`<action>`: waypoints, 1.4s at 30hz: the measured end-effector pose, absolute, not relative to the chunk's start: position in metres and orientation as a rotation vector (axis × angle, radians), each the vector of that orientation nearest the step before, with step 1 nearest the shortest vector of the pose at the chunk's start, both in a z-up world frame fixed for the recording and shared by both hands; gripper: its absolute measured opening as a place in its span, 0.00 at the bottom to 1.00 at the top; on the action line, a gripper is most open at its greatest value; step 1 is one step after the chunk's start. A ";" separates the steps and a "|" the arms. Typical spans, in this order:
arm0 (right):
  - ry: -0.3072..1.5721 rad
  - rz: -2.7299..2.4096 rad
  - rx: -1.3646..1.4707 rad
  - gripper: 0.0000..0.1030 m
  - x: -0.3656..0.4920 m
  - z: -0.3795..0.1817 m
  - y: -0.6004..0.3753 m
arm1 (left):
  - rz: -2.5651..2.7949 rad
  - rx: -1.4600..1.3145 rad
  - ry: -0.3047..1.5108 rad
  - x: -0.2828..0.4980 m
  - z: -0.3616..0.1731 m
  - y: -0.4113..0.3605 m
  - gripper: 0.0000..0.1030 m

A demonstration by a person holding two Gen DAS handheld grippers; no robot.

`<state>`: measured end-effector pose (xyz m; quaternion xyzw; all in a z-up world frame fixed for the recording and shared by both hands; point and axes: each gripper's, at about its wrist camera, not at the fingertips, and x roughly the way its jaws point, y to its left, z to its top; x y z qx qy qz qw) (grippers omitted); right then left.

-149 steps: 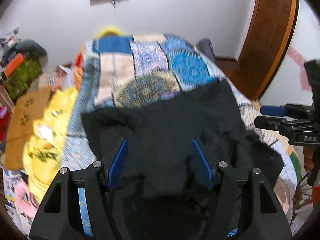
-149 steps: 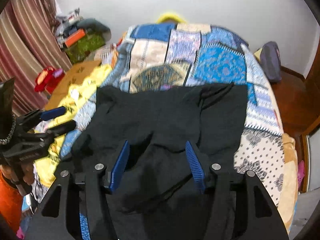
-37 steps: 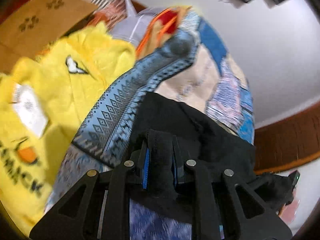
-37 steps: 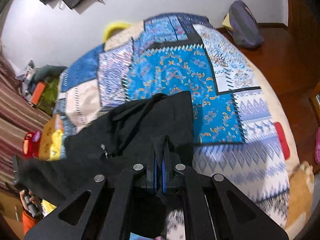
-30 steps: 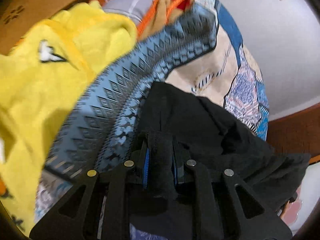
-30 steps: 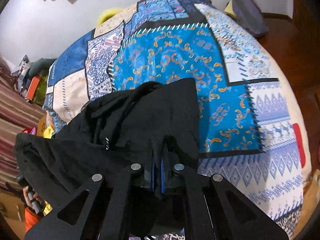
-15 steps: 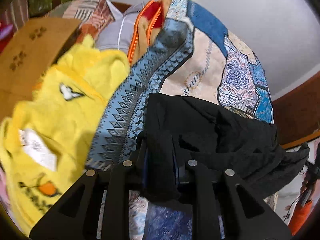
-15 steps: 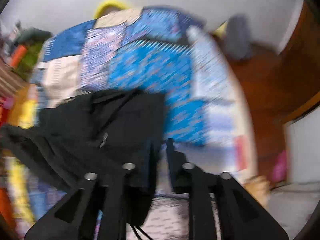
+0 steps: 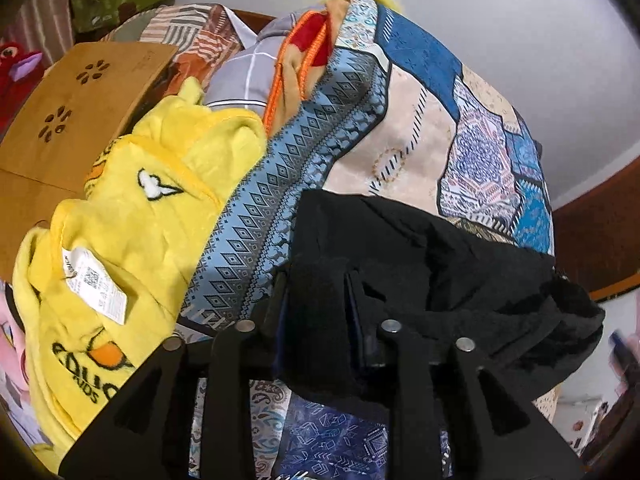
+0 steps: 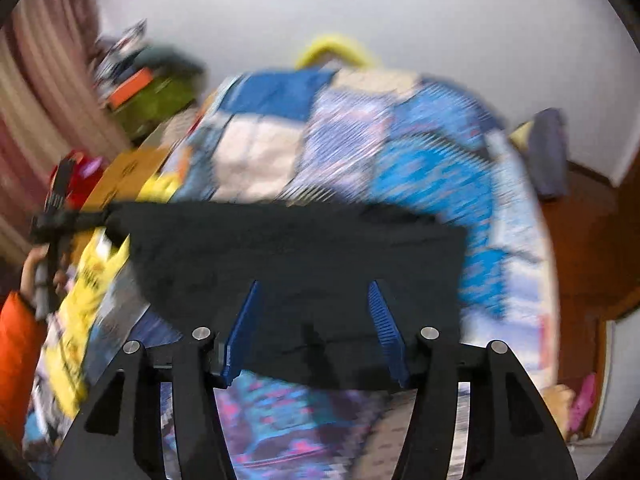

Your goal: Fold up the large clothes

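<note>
Each gripper point(image 10: 312, 332) is matte black plastic with triangular cut-outs and silver round screw heads. Its ribbed finger pads point(image 10: 242, 334) are blue. An orange sleeve point(image 10: 18, 344) covers the person's arm.

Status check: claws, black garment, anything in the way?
Left claw shut on black garment. Right claw open above it. Yellow garment beside, not blocking.

The black garment point(image 9: 440, 272) is a matt, slightly fuzzy cloth, dull where it bunches. The bedspread point(image 9: 420, 140) under it is smooth printed patchwork fabric. Beside the bed lies a yellow fleece garment point(image 9: 132, 216), soft and plush, with a white paper tag point(image 9: 96, 284). The left gripper point(image 9: 316, 312) is matt black plastic with shiny metal screw heads; the right gripper point(image 10: 312, 332) carries ribbed blue pads point(image 10: 242, 332).
</note>
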<state>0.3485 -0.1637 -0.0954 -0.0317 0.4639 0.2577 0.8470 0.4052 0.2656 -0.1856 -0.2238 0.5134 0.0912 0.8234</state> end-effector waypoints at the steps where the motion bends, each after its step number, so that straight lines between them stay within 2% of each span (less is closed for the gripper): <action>1: 1.010 0.565 -0.078 0.51 0.350 -0.110 -0.149 | 0.207 -0.457 1.080 0.405 -0.182 0.265 0.37; 2: 1.035 0.572 -0.092 0.51 0.351 -0.123 -0.136 | 0.215 -0.429 1.061 0.404 -0.176 0.264 0.42; 6: 1.046 0.487 -0.162 0.54 0.362 -0.160 -0.101 | 0.203 -0.322 0.986 0.397 -0.144 0.253 0.43; 10: 0.974 0.401 -0.172 0.54 0.379 -0.164 -0.093 | 0.155 -0.189 0.884 0.378 -0.115 0.226 0.62; 13: 0.976 0.371 -0.137 0.54 0.393 -0.165 -0.097 | 0.082 -0.093 0.842 0.367 -0.110 0.192 0.65; 19: 1.001 0.381 -0.089 0.54 0.394 -0.156 -0.103 | -0.054 -0.036 0.913 0.383 -0.157 0.123 0.65; 21: 0.993 0.395 -0.060 0.54 0.389 -0.147 -0.116 | -0.080 -0.037 0.955 0.396 -0.182 0.105 0.59; 23: 0.984 0.416 -0.038 0.54 0.385 -0.145 -0.123 | -0.073 -0.047 0.967 0.407 -0.197 0.097 0.42; 28: 0.952 0.421 -0.127 0.54 0.385 -0.154 -0.121 | -0.056 -0.108 0.961 0.432 -0.210 0.096 0.42; 34: 0.950 0.412 -0.106 0.56 0.406 -0.181 -0.118 | -0.057 -0.165 1.000 0.463 -0.230 0.096 0.42; 42: 0.926 0.407 -0.128 0.59 0.405 -0.188 -0.115 | -0.021 -0.167 0.989 0.469 -0.242 0.091 0.44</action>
